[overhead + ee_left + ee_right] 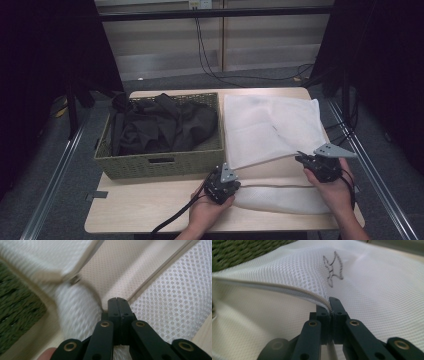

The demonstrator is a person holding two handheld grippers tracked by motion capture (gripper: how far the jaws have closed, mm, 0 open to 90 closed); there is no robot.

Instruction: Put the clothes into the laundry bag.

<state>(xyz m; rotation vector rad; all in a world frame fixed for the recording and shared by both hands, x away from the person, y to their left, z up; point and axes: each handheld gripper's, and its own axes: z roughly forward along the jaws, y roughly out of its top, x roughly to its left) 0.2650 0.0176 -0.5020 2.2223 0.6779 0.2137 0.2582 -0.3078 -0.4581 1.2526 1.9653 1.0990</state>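
The white mesh laundry bag (272, 130) lies on the pale wooden bench (150, 205), its zippered edge lifted. The left tongs (231, 176) are clamped on its near corner, the right tongs (301, 158) on the zipper hem. Just beside it sits a woven green basket (160, 162) of dark clothes (160, 125). Grey carpet and black curtains surround.

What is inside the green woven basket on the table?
The green woven basket holds a heap of dark clothes that rises above its rim. What lies under the heap, and the basket's bottom, is covered and cannot be seen.
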